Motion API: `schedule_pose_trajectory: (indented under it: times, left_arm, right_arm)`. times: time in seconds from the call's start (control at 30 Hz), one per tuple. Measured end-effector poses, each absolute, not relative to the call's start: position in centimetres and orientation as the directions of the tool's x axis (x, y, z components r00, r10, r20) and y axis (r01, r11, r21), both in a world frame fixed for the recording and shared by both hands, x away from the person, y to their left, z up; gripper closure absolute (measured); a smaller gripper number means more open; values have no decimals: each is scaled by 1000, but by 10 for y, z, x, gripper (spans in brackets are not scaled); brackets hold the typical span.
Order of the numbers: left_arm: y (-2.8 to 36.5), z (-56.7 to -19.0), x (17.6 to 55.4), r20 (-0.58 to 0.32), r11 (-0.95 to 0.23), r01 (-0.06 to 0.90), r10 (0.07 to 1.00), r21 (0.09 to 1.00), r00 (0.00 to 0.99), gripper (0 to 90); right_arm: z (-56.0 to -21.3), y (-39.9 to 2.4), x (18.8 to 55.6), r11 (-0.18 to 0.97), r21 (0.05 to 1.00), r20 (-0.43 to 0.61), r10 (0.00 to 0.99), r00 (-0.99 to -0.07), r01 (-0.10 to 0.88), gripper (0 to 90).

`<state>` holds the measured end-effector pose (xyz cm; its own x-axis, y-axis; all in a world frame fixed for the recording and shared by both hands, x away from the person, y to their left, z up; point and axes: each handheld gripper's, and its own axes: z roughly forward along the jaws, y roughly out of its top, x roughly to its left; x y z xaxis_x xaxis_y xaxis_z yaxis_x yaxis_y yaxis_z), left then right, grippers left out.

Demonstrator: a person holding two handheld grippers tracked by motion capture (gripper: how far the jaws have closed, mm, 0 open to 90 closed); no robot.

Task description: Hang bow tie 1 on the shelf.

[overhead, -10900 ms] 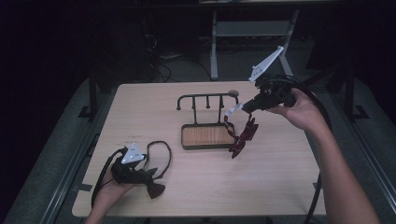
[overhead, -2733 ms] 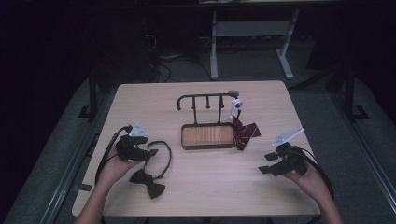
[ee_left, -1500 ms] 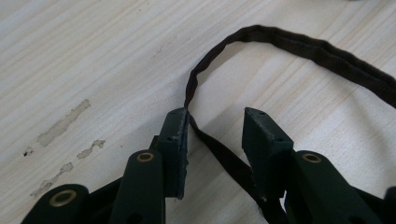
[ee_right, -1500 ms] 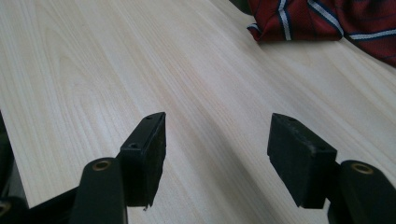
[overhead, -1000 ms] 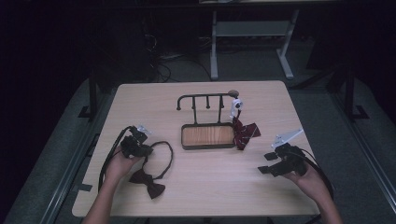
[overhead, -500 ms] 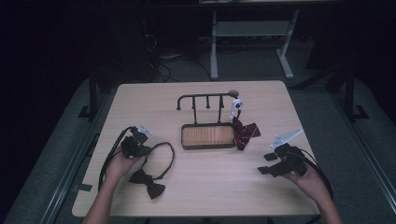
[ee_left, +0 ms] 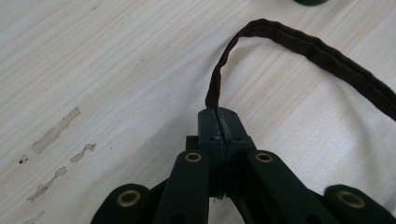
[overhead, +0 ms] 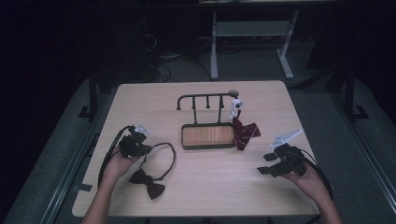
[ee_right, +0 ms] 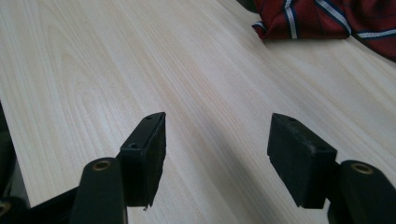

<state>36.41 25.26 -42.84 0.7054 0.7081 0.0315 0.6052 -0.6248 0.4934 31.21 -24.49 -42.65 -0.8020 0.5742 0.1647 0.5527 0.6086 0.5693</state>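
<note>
Since the frame 1 second back, we see the left gripper [overhead: 140, 148] edge toward the strap and its jaws, which have just been closing, now meet on the thin dark strap [ee_left: 261, 35] of the bow tie [overhead: 147, 183]. In the left gripper view the 2 jaws stand pressed together, with the strap rising from between their tips and arching away to the right above the pale wooden table [overhead: 205, 186].

The bow itself lies flat near the front edge, just right of the left hand [overhead: 116, 164]. At the same depth on the right, the right gripper [overhead: 265, 163] rests with its jaws spread wide and nothing between them.

Farther back stands the wood-bottomed tray stand [overhead: 208, 136], its rail above, and a striped red tie [overhead: 244, 132] hangs at its right end.
</note>
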Motion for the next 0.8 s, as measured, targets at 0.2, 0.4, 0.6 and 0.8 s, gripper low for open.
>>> schedule_pose_trajectory:
  times: [0.2,0.4,0.6,0.8]
  left_arm:
    - [252,-426,362,18,-622,596,699,508,715,898]
    - [250,-424,360,19,-640,585,682,498,731,898]
    - [248,-417,358,18,-652,582,673,487,739,899]
    - [247,-403,356,20,-671,555,646,491,763,899]
  right_arm:
    - [-427,-245,312,608,566,169,575,-800,557,372]
    - [-427,-245,314,608,570,172,570,-803,553,371]
    - [-426,-249,314,598,573,179,576,-798,560,372]
    - [-426,-250,314,600,575,178,571,-801,556,372]
